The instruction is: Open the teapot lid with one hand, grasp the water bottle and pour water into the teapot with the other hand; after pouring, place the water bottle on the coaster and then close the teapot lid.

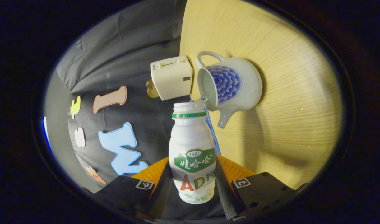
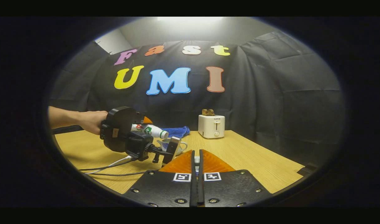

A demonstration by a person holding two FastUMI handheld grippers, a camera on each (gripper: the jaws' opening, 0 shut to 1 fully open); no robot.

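Observation:
My left gripper point(image 1: 194, 174) is shut on a white water bottle point(image 1: 191, 146) with a green neck ring and no cap. The bottle is tipped, its mouth at the rim of the white teapot point(image 1: 239, 84) with a blue flower. The teapot stands lidless on the wooden table point(image 1: 286, 93). In the right gripper view a hand point(image 2: 90, 121) holds the left gripper point(image 2: 143, 129), and the tilted bottle point(image 2: 149, 130) points down at the teapot point(image 2: 177, 145). My right gripper point(image 2: 196, 161) hangs above the table's near side, shut on a small pale piece, apparently the teapot lid point(image 2: 196, 160).
A white toaster point(image 2: 211, 126) with toast in it stands at the back of the table, right of the teapot. A blue cloth point(image 2: 177, 131) lies behind the teapot. Cables point(image 2: 109, 166) trail across the table point(image 2: 255, 161) below the left gripper.

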